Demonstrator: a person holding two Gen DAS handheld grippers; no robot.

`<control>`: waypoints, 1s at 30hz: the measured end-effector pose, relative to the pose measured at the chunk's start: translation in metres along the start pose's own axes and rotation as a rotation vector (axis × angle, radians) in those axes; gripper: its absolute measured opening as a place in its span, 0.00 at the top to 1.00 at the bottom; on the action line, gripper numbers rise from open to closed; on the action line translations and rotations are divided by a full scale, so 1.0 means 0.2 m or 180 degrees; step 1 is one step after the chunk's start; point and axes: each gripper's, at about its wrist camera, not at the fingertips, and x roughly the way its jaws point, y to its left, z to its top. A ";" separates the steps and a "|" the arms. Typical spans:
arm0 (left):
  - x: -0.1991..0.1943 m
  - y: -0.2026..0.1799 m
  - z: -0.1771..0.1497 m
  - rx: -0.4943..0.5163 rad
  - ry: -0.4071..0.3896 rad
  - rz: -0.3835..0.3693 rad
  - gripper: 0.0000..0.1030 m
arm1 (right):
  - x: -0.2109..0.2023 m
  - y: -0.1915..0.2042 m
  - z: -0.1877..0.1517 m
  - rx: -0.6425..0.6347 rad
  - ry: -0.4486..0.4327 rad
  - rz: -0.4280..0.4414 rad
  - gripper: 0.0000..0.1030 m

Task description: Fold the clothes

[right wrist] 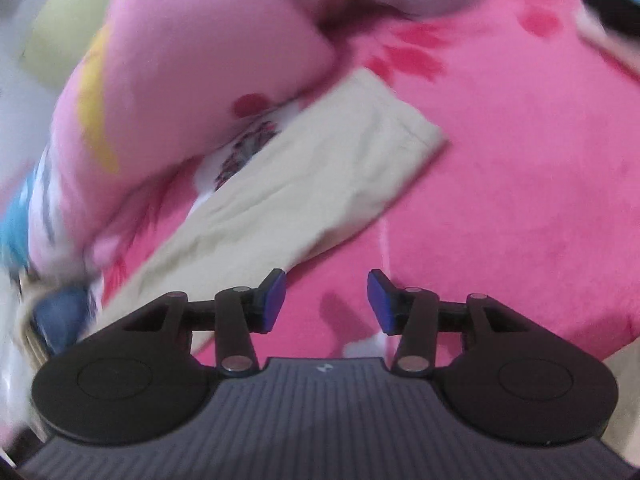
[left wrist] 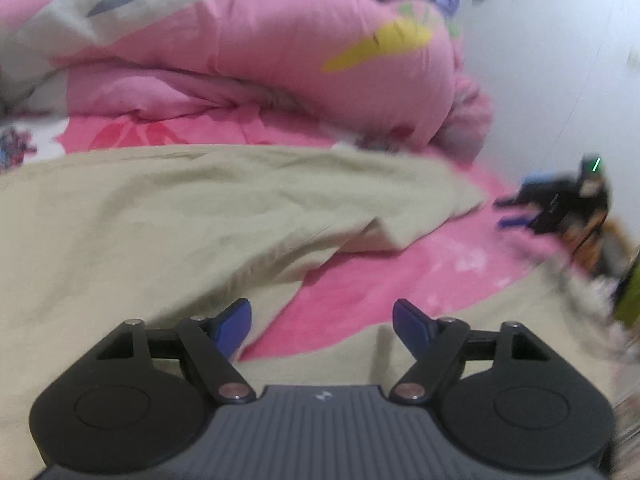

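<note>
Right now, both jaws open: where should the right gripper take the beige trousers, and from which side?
Probably the free leg end of the beige trousers, at its hem corner. It lies flat on the pink blanket with bare blanket on its right, so the right gripper can come from there, low, one jaw under the edge. The quilt crowds the other side.

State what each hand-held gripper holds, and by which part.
Nothing: the left hand-held gripper and right hand-held gripper are open and empty above the beige cloth garment.

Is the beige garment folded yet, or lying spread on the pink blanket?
Mostly spread: the beige garment lies loosely across the pink blanket, wrinkled, one leg stretched out. No neat fold shows.
</note>
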 end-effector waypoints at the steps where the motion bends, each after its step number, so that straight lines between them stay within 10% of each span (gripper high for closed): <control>1: 0.03 -0.02 0.01 0.0073 0.0045 0.0090 0.30 | 0.02 -0.02 0.03 0.0098 -0.0030 -0.0024 0.56; 10: 0.12 -0.07 0.01 0.0270 0.0148 0.0554 0.55 | 0.20 -0.19 0.25 0.0781 -0.0322 -0.0040 0.57; 14: 0.12 -0.06 0.01 0.0318 0.0114 0.0726 0.84 | 0.22 -0.12 0.30 0.0405 -0.0421 -0.0148 0.95; 16: 0.12 -0.04 0.01 0.0301 0.0108 0.0711 0.96 | 0.20 -0.02 0.33 0.0089 -0.0543 -0.0179 0.97; 22: 0.04 -0.03 0.00 0.0356 0.0149 0.0495 0.99 | 0.01 0.33 0.43 -0.0859 -0.1093 -0.0201 0.98; 30: 0.02 0.00 -0.02 0.0355 0.0288 0.0141 0.99 | 0.26 0.25 0.44 -0.1022 -0.0873 -0.0744 0.98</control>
